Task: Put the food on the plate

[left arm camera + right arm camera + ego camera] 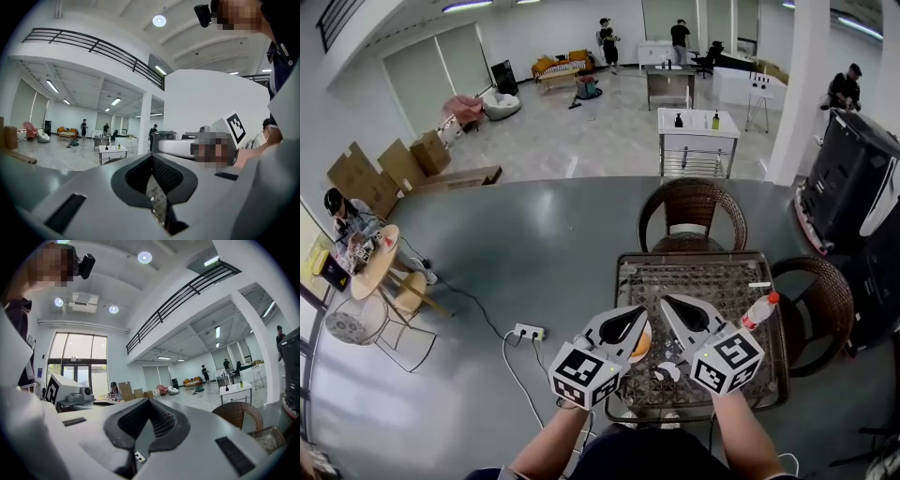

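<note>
Left tool and right tool are both clenched on nothing over the counter's near edge. The likely food, round and orange, lies there half hidden, so its long axis is unclear. No plate shows, and the task seems unstarted. A bottle lies at the counter's right.

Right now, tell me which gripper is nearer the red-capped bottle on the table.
Right. The right gripper hangs just left of the red-capped bottle, with its marker cube the part closest to it. The left gripper is farther left, on the right gripper's other side.
</note>
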`<state>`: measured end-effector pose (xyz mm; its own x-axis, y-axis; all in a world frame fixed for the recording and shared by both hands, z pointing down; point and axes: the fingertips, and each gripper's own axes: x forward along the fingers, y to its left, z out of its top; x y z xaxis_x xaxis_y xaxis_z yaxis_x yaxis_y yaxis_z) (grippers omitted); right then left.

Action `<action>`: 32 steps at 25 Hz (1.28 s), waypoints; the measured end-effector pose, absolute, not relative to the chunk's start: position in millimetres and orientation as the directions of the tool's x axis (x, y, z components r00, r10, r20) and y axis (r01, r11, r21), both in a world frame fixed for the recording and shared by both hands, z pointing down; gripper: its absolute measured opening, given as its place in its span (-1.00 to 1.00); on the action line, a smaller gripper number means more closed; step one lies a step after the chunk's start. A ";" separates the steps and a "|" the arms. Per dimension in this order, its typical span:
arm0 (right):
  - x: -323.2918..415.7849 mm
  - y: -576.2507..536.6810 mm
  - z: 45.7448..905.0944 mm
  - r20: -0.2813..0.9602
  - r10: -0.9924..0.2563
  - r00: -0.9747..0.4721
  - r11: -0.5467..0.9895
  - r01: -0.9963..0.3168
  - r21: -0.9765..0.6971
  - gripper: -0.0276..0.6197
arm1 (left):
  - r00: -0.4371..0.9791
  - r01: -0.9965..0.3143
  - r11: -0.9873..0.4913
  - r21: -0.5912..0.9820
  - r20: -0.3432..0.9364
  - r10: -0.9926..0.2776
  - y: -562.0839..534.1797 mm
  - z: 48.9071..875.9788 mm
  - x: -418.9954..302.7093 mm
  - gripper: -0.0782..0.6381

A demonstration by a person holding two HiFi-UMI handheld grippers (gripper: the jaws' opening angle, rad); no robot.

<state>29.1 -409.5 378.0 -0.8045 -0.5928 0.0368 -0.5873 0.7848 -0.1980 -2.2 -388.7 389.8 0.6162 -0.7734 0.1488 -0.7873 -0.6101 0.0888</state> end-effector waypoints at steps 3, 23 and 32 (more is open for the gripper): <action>33.0 -411.4 368.9 0.014 -0.598 -0.801 0.785 -0.590 -0.189 -0.91 | 0.627 -0.778 -0.622 0.087 0.141 -0.766 -391.3 382.5 0.9 -0.76; 47.0 -414.1 362.4 0.005 -0.618 -0.786 0.773 -0.609 -0.179 -0.90 | 0.665 -0.747 -0.659 0.092 0.134 -0.735 -393.9 377.6 15.0 -0.76; 52.8 -412.0 364.7 0.017 -0.634 -0.773 0.759 -0.626 -0.180 -0.90 | 0.675 -0.738 -0.669 0.094 0.136 -0.725 -391.6 379.7 20.1 -0.76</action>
